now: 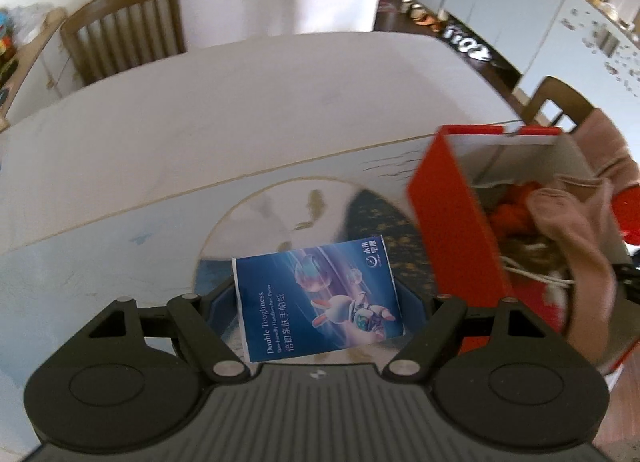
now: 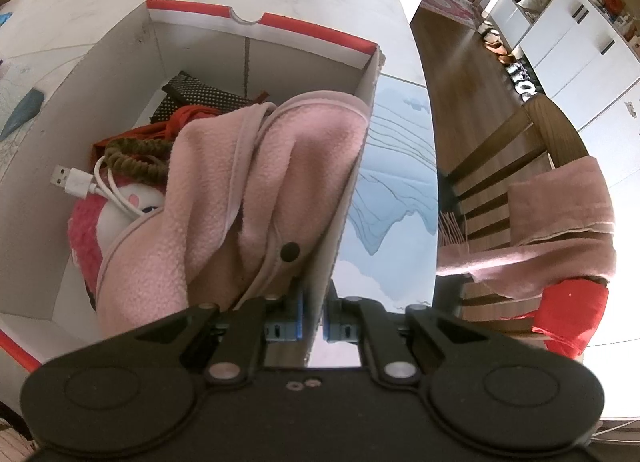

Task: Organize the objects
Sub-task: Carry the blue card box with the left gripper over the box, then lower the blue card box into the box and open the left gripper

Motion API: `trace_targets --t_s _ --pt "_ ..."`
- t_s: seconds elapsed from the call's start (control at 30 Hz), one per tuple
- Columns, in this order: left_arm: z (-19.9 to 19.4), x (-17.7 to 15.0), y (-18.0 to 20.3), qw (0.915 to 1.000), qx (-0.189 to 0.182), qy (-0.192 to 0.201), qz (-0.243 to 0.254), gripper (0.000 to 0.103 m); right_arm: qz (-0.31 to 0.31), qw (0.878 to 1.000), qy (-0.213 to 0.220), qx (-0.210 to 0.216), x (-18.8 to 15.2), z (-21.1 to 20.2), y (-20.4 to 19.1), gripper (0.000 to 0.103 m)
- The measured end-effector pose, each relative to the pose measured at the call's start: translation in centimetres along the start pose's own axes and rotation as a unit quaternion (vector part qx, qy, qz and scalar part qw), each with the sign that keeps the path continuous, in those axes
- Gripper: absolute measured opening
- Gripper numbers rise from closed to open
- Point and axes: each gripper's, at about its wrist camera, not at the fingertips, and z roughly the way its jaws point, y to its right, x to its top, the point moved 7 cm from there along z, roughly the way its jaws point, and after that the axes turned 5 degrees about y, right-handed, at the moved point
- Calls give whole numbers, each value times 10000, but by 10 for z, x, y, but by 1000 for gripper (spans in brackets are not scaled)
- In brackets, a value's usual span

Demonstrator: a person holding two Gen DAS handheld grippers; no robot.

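Tissues, a blue printed pack [image 1: 318,300], are held between the wide-set jaws of the left gripper [image 1: 320,302], above the patterned mat [image 1: 120,254] near the bench's front edge. Whether the pads actually press on the pack cannot be told, since both its side edges and the fingers are partly cut off by the gripper body.

The red box [image 2: 256,24] stands toward the right edge of the bench, and its near right wall is pinched between the narrow, closed jaws of the right gripper [image 2: 314,328]. Inside it lie a pink fleece garment [image 2: 256,182], draped over that wall, a white USB cable [image 2: 92,182], a dotted dark pouch [image 2: 200,96] and a pink plush item [image 2: 86,238].

The step in hand is judged to be carrying the pack to the box. It would best be done with the pack kept level and lowered into the free space at the box's far left corner, clear of the fleece, while the wall is kept steady.

Much of the box floor is hidden by the fleece. The plush item is mostly covered and cannot be identified. The left-wrist view is blurred around the box.
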Motion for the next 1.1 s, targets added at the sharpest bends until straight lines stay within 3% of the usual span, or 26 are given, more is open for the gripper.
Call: trace_targets --t_s 0.27,0.53,0.77,1.1 --pt "-29 15 59 9969 -405 316 593 80 -40 10000 29 26 -1 0 0 7" --pt "-31 33 119 9900 -757 512 1075 80 -104 9999 31 45 0 0 -1 7" --pt "-6 44 161 9851 -828 505 1417 80 -83 9999 68 45 0 0 -1 6" --pt "51 37 193 9801 -869 149 1780 80 -61 9998 146 70 -1 -2 0 6"
